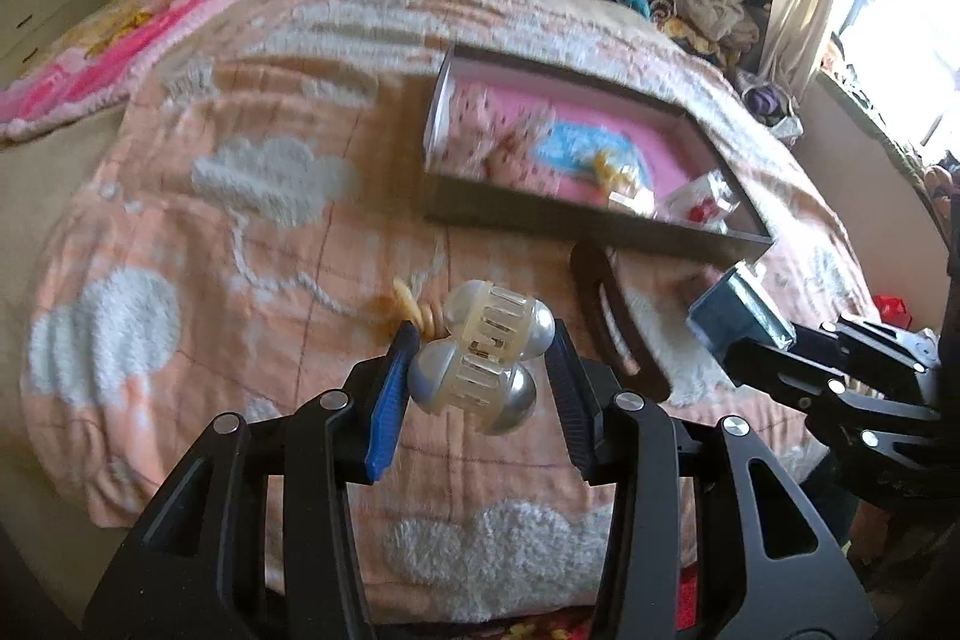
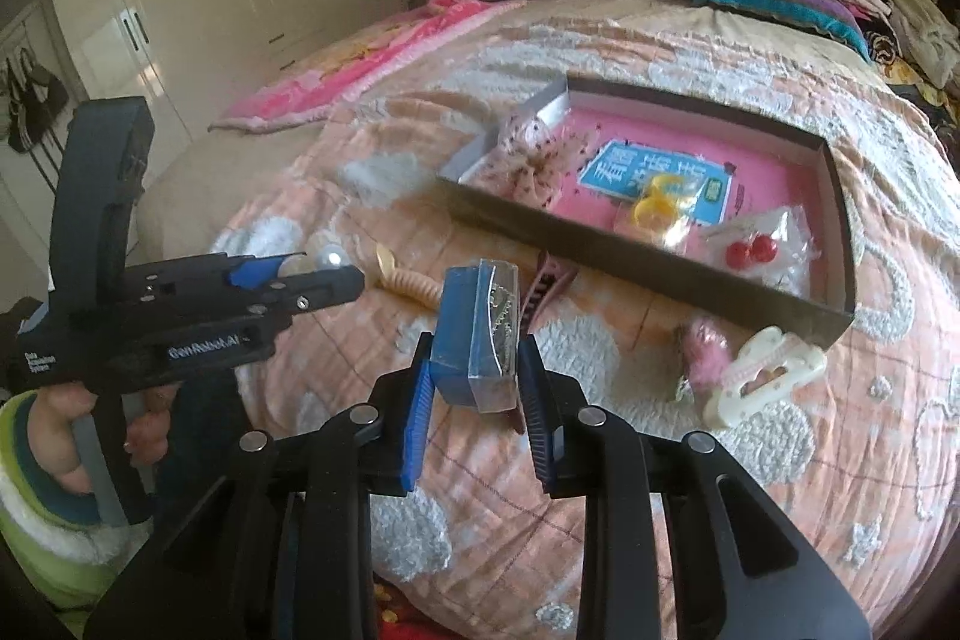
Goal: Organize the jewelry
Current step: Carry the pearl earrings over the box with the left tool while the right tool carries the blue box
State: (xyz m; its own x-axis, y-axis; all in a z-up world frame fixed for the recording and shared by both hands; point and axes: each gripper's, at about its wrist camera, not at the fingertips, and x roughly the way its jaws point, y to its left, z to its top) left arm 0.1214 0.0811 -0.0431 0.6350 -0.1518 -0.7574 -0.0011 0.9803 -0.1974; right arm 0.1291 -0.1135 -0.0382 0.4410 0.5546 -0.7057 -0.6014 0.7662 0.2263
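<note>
My left gripper (image 1: 485,334) is shut on a pearl-and-silver hair clip (image 1: 489,358), held above the bedspread; it also shows in the right wrist view as the left gripper (image 2: 336,274) in a person's hand. My right gripper (image 2: 477,346) is shut on a small blue box (image 2: 462,340) with a clear lid. The left wrist view catches that blue box (image 1: 735,310) at the right edge. Beyond both lies an open tray (image 2: 600,247) lined in pink, holding a dotted scrunchie (image 2: 528,160), bagged yellow rings (image 2: 657,208) and red cherry earrings (image 2: 750,250).
Loose on the peach bedspread lie a beige spiral hair tie (image 2: 411,283), a pink comb (image 2: 549,280), a pink fluffy piece (image 2: 708,349), a white claw clip (image 2: 762,379) and a dark brown clip (image 1: 618,328). Pillows and folded clothes line the headboard; wardrobes stand at left.
</note>
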